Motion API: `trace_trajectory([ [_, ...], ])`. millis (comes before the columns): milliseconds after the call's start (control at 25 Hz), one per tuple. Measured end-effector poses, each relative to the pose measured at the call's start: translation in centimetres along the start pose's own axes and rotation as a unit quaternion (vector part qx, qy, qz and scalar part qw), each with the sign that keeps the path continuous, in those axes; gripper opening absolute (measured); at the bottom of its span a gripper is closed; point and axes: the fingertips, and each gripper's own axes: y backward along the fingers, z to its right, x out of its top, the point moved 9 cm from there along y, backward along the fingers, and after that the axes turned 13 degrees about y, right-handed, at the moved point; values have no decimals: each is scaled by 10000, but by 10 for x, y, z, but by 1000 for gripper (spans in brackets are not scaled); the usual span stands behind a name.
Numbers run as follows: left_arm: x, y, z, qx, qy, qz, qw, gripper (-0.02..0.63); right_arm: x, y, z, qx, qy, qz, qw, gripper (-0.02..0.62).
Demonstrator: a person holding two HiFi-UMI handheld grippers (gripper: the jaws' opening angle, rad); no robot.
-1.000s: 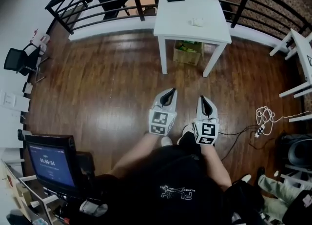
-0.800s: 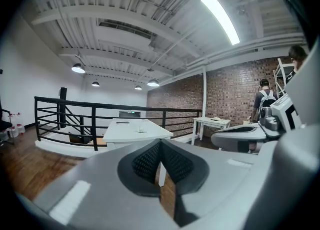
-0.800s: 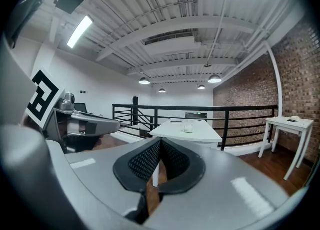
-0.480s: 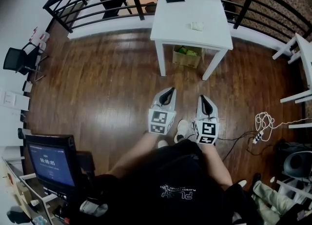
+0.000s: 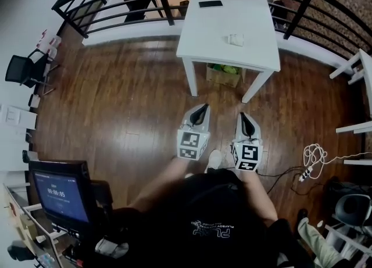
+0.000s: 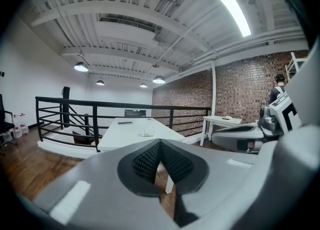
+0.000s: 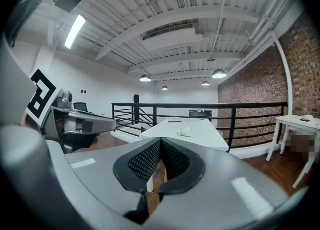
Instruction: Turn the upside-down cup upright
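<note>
Cup (image 5: 235, 40): small and whitish, pale against the white table (image 5: 203, 34); too small to tell which end is up.
Cup position: on the table top, right of centre, well apart from both grippers and beyond their tips.
Left gripper (image 5: 201, 110): jaws clenched together with nothing between them; held over the wood floor (image 5: 128, 104), near the table's front edge.
Right gripper (image 5: 243, 118): jaws pressed together, empty; just beside the left gripper and level with it.
Head view only: monitor (image 5: 58, 194) at lower left; box (image 5: 224, 75) with green contents under the table.
Gripper views only: ceiling lamps (image 6: 82, 67) and brick wall (image 6: 240, 94).
Left gripper view: the right gripper shows at its right edge.
Right gripper view: the left gripper shows at its left edge.
</note>
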Motion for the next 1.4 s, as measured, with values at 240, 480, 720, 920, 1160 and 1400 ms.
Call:
trace_trajectory([
  [240,7,-51,-3,115,-43,-30,9999,-5,-3,-44,34,133,-30,23,9999,14],
  [480,14,-77,0,257,-76,-34,9996,-5,-4,-69,56,253,-65,86,9996,14],
  [720,23,-92,5,352,-95,35,9993,-5,-1,-84,70,359,-97,156,9992,14],
  [920,28,-99,5,387,-180,-19,9991,-5,-2,-90,74,393,-173,163,9989,14],
  [1160,35,-107,2,351,-254,-97,9990,-5,-5,-99,74,370,-254,121,9989,14],
  [1400,37,-137,-16,229,-171,-88,9996,-5,2,-126,82,287,-178,92,9994,14],
])
